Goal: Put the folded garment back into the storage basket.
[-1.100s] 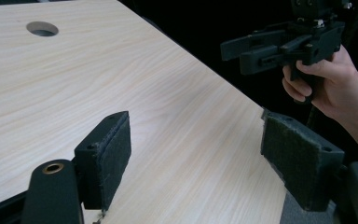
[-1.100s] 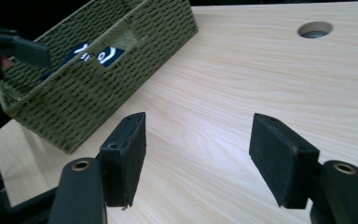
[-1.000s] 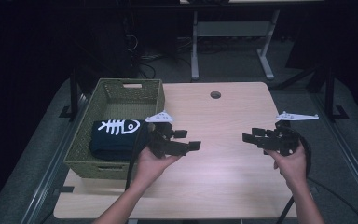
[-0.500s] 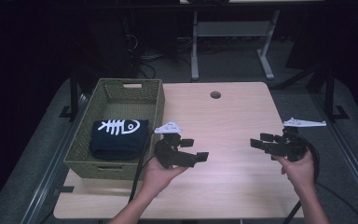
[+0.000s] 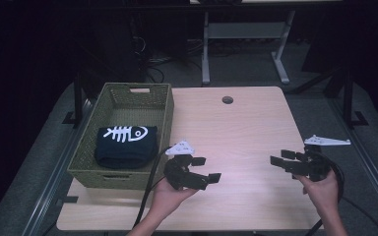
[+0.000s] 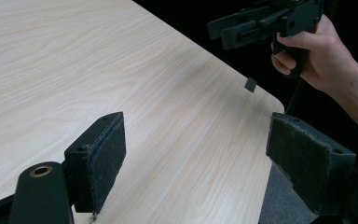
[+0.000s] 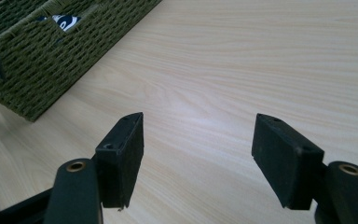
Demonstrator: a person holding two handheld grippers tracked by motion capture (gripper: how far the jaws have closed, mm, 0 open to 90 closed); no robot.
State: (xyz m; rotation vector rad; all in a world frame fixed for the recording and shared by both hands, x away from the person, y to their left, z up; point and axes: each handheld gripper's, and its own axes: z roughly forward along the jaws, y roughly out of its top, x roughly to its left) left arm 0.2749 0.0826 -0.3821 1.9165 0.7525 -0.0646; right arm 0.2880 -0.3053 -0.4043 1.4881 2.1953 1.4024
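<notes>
Both the left gripper [image 5: 200, 171] and right gripper [image 5: 288, 162] hang wide and empty over the table [image 5: 246, 128]; the folded dark cloth [image 5: 126, 146] lies in the basket [image 5: 163, 105], so withdrawing wants level, unhurried hands

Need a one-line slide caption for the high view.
Folded dark shirt with a white fish-skeleton print lies in the green woven basket; left tool and right tool, both open and empty, hover over the wooden table.
</notes>
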